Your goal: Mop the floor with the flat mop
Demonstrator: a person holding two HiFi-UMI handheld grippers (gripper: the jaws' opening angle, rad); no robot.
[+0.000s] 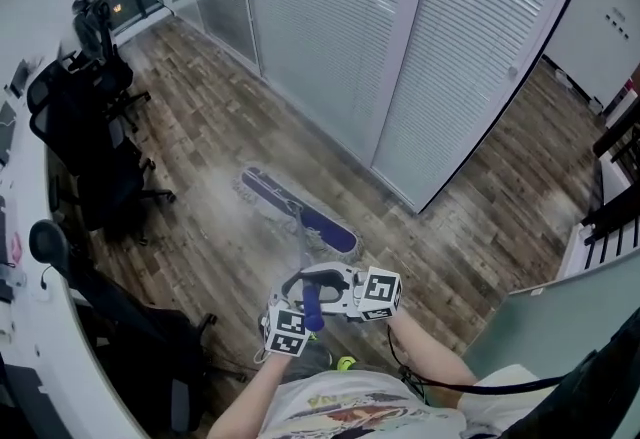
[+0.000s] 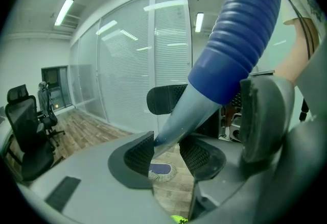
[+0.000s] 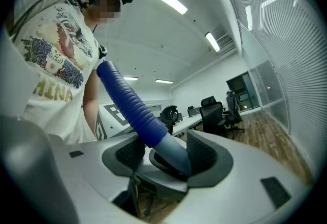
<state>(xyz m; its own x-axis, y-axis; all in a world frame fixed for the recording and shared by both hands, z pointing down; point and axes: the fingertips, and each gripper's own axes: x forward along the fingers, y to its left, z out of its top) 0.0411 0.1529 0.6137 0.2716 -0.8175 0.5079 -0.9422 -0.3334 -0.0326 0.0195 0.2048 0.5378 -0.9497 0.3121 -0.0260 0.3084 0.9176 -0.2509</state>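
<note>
Mop head (image 1: 298,212) lay flat on the wood floor (image 1: 200,137), ahead of the person and near the blinds. Judged best: keep it flat, overlap strokes, avoid the chairs (image 1: 90,127) at left. Left gripper (image 2: 171,152), angled downward, clamped the mop handle (image 2: 204,90), jaws roughly half apart. Right gripper (image 3: 166,154), level, clamped the same handle.

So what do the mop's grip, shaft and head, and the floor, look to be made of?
Grip: matte blue ribbed sleeve, probably rubber or soft plastic. Shaft: smooth grey tube, metal or plastic; unclear. Mop head: blue pad with pale fringe, likely fabric. Floor: wood-grain planks, laminate or wood, low sheen.
</note>
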